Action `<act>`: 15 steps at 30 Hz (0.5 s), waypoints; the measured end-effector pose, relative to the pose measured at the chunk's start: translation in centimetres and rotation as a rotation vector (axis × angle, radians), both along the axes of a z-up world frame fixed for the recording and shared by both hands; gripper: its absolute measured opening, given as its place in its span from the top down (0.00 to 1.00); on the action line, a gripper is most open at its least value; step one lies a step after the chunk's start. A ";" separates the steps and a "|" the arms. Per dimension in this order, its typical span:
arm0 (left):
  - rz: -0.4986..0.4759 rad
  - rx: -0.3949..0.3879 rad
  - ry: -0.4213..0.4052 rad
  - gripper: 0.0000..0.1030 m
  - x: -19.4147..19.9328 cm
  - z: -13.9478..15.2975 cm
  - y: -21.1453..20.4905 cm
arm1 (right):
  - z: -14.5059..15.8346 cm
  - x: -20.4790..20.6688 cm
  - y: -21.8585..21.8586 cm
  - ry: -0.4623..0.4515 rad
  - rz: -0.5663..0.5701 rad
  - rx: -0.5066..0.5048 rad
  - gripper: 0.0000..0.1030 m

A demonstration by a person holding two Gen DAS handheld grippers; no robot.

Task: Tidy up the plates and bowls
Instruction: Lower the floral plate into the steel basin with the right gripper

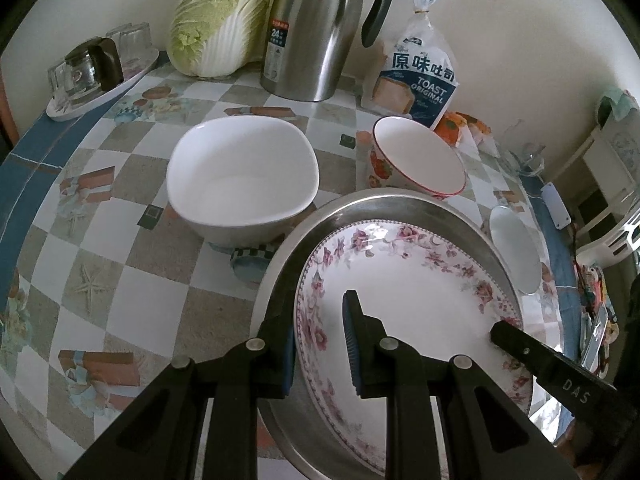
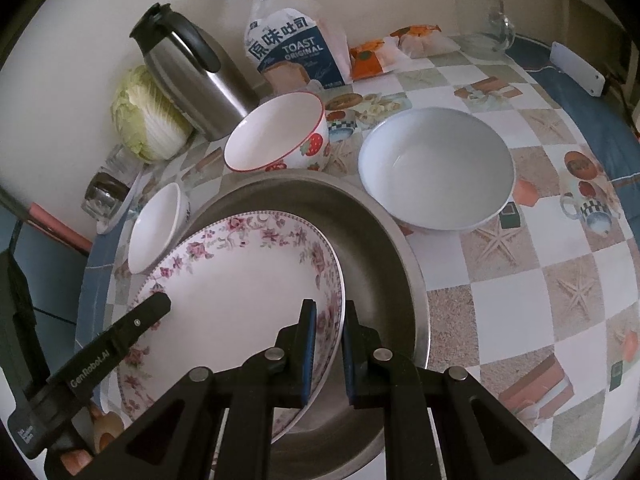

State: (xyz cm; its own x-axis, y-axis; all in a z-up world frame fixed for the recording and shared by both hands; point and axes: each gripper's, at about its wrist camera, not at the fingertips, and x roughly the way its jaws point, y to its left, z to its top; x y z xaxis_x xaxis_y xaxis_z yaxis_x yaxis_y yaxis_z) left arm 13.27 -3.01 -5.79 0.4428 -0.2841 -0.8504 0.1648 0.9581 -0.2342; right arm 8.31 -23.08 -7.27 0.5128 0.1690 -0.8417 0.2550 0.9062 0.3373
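Note:
A floral-rimmed plate [image 1: 420, 312] [image 2: 240, 288] lies tilted inside a steel basin [image 1: 400, 204] [image 2: 380, 248]. My left gripper [image 1: 320, 344] is shut on the plate's left rim, one finger inside the plate and one outside against the basin wall. On the opposite rim my right gripper [image 2: 329, 340] is shut on the same plate. Each gripper shows in the other's view, the right gripper [image 1: 520, 344] and the left gripper [image 2: 148, 312]. Around the basin stand a white squarish bowl [image 1: 240, 172] [image 2: 160, 228], a strawberry bowl [image 1: 420, 156] [image 2: 276, 132] and a round white bowl [image 2: 436, 168] [image 1: 516, 248].
Against the wall stand a steel thermos jug [image 1: 320, 32] [image 2: 192, 72], a cabbage [image 1: 220, 20] [image 2: 148, 116] and a bag of toast [image 1: 416, 76] [image 2: 292, 52]. A tray of glasses [image 1: 96, 76] sits at the far left corner. The tablecloth [image 2: 520, 300] is checked.

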 end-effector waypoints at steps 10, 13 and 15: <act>-0.008 0.027 -0.002 0.79 0.1 -0.4 -0.4 | -0.5 0.3 0.2 0.016 0.009 -0.031 0.87; -0.010 0.041 0.002 0.79 0.1 -0.6 -0.6 | -0.6 0.3 0.3 0.019 0.010 -0.039 0.87; -0.009 0.045 0.004 0.79 0.2 -0.7 -0.6 | -0.7 0.4 0.3 0.021 0.010 -0.045 0.87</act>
State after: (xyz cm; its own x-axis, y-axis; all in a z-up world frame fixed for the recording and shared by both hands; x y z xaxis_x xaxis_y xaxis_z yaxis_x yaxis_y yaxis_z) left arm 13.44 -3.63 -6.53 0.4368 -0.2496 -0.8642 0.1724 0.9661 -0.1919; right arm 8.71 -22.75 -7.94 0.4931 0.1356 -0.8593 0.2523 0.9230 0.2904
